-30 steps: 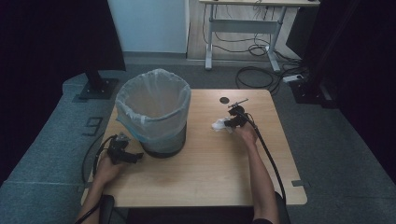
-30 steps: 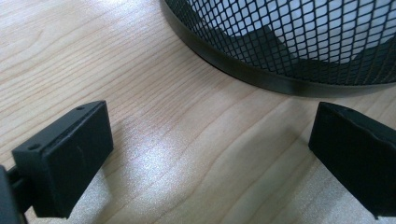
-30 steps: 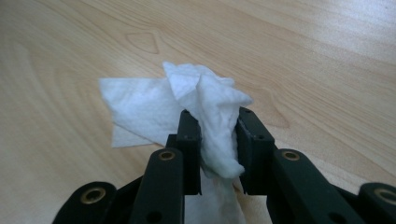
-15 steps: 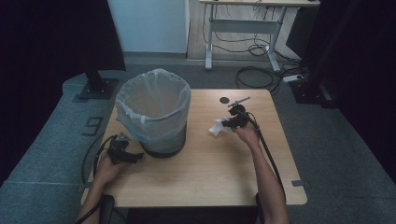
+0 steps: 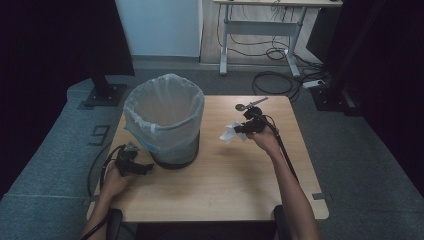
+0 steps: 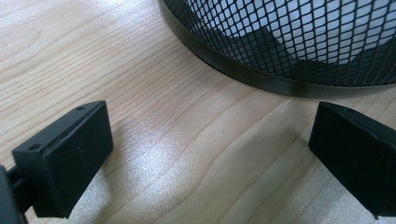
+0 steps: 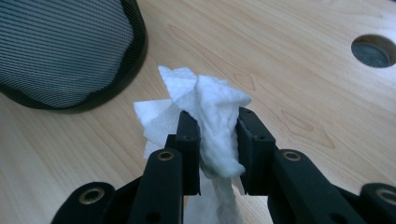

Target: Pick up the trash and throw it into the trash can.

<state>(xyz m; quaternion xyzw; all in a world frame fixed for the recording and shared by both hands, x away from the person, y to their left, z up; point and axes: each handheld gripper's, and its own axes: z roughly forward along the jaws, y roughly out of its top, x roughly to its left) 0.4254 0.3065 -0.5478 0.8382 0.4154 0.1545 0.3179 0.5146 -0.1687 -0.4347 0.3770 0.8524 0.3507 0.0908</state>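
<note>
A crumpled white paper tissue [image 7: 210, 116] is pinched between the jaws of my right gripper [image 7: 217, 140], which is shut on it and holds it above the wooden table. In the high view the right gripper [image 5: 239, 130] carries the tissue [image 5: 229, 133] to the right of a black mesh wastebasket [image 5: 165, 120] lined with a white bag. My left gripper [image 5: 142, 167] rests on the table at the basket's front left. Its jaws stand wide open in the left gripper view [image 6: 210, 154], with only bare wood between them and the basket's mesh base [image 6: 299, 46] just beyond.
The wooden table [image 5: 225, 185] has a round cable hole [image 5: 240, 106] near its far edge, also seen as the cable hole [image 7: 372, 50]. Cables trail from both grippers. A desk frame and floor cables lie behind the table.
My right gripper has lifted the tissue off the table and moved it slightly toward the basket. The left gripper has stayed put.
</note>
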